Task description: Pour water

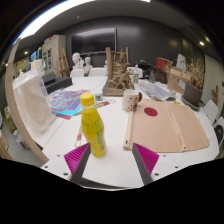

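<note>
The claw is spread and holds nothing, the yellow bottle stands upright on the white worktop just ahead of its fingers, so it should approach level and pinch the body below the cap.

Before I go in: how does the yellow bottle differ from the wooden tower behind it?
The yellow plastic bottle is small, smooth and solid-coloured, standing just ahead of the open jaws of the gripper. The wooden slatted tower is taller, an open frame, and stands far beyond. Both stand upright on the white table.
</note>
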Demonstrator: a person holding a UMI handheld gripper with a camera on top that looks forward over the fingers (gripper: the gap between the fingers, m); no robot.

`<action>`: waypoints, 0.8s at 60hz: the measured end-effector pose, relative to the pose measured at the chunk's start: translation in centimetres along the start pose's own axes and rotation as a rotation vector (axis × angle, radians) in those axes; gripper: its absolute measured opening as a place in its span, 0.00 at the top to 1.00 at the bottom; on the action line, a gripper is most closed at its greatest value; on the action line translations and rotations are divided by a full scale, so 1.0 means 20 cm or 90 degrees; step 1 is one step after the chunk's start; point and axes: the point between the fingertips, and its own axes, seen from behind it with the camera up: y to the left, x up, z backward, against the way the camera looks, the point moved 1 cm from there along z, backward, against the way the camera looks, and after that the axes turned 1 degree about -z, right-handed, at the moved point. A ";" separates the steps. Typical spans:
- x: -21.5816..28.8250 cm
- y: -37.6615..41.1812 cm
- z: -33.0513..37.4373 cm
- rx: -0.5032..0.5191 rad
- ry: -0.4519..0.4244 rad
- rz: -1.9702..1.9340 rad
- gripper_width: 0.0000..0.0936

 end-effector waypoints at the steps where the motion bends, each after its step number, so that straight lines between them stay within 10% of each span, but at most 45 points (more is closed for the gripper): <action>1: 0.00 0.04 -0.02 0.004 -0.004 0.003 0.08; 16: 0.02 0.28 -0.41 -0.036 -0.064 0.002 0.14; 24: 0.06 0.23 -0.51 -0.085 -0.094 -0.036 0.49; 48: 0.39 0.29 -0.53 -0.079 -0.125 -0.011 0.75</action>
